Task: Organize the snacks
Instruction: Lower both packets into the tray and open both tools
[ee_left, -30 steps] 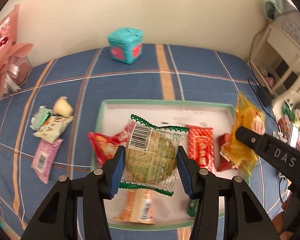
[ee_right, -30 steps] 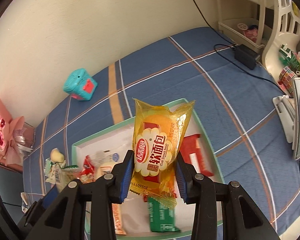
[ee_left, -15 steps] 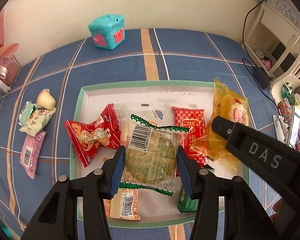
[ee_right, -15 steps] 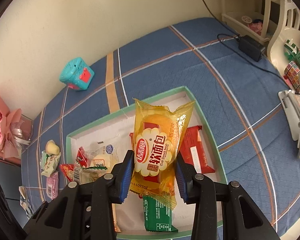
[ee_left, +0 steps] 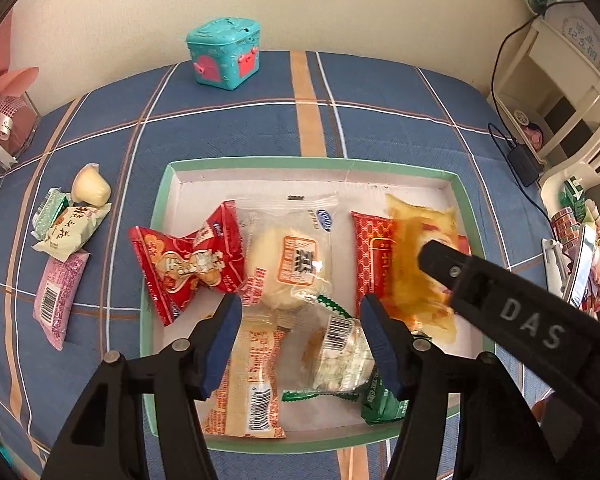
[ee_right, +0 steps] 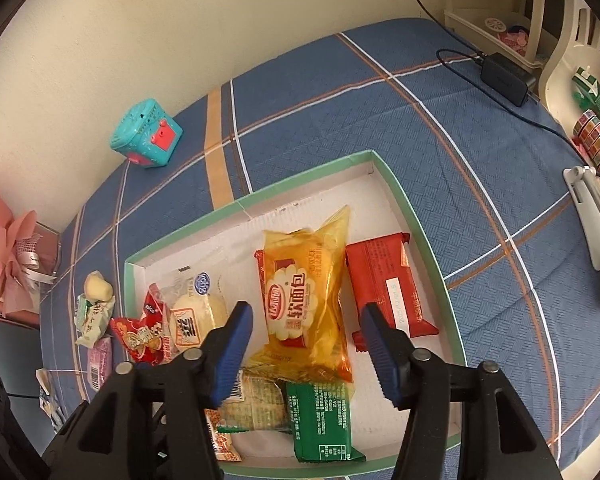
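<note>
Blue plaid bedcover, green-rimmed tray on it. I was opening both jaws: left gripper over the barcoded biscuit pack, right gripper over the yellow bread pack, neither gripped, both dropped among tray snacks.

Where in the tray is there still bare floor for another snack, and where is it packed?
Bare floor in the tray runs along the far wall, behind the clear bun pack and yellow bread pack, and in the far right corner beyond the red bar. The near half is crowded: cracker pack, green pack and orange pack overlap.
</note>
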{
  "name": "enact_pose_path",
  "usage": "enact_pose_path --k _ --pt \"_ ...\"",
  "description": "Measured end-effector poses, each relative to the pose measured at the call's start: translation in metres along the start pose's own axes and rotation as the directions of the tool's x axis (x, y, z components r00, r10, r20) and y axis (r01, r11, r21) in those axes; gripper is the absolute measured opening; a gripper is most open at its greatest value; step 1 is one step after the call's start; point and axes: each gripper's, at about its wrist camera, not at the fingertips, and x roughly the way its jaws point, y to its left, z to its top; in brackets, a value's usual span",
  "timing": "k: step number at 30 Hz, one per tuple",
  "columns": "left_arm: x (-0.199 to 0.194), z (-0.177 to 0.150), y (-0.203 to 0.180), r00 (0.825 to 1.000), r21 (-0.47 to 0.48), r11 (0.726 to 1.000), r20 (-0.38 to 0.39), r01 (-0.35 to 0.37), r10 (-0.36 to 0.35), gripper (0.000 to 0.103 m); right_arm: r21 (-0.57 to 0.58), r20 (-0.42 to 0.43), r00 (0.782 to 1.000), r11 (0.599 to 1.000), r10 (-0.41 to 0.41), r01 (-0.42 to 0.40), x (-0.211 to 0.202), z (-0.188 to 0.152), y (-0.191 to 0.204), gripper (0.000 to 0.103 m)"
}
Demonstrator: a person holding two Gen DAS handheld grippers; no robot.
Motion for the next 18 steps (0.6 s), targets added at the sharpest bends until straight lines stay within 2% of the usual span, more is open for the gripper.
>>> enact_pose_path --k 4,7,10,12,14,18 --pt "0.000 0.001 0.011 1.000 -0.028 1.000 0.000 -0.007 0.007 0.063 -0.005 0.007 1.000 1.000 -0.004 0.004 -0.004 -0.001 0.002 0.064" --pt "0.000 0.001 0.023 1.000 -0.058 0.998 -0.002 -0.017 0.017 0.068 -0.010 0.005 1.000 1.000 -0.010 0.010 -0.005 -0.003 0.002 0.068" --pt "-0.002 -0.001 0.040 0.998 -0.098 0.993 0.001 -0.061 0.062 0.069 -0.023 0.001 1.000 1.000 -0.018 0.018 -0.005 -0.006 0.004 0.069" --pt "-0.004 -0.001 0.049 0.997 -0.115 0.990 0.007 -0.078 0.080 0.074 -0.039 -0.008 1.000 0.999 -0.020 0.020 -0.004 -0.008 0.008 0.069" --pt "-0.007 -0.003 0.060 0.995 -0.137 0.986 0.017 -0.091 0.094 0.083 -0.058 -0.015 1.000 0.998 -0.025 0.024 -0.002 -0.011 0.012 0.069" --pt "-0.012 -0.004 0.075 0.992 -0.165 0.980 0.034 -0.113 0.120 0.084 -0.086 -0.011 0.999 0.996 -0.038 0.037 -0.003 -0.017 0.021 0.070"
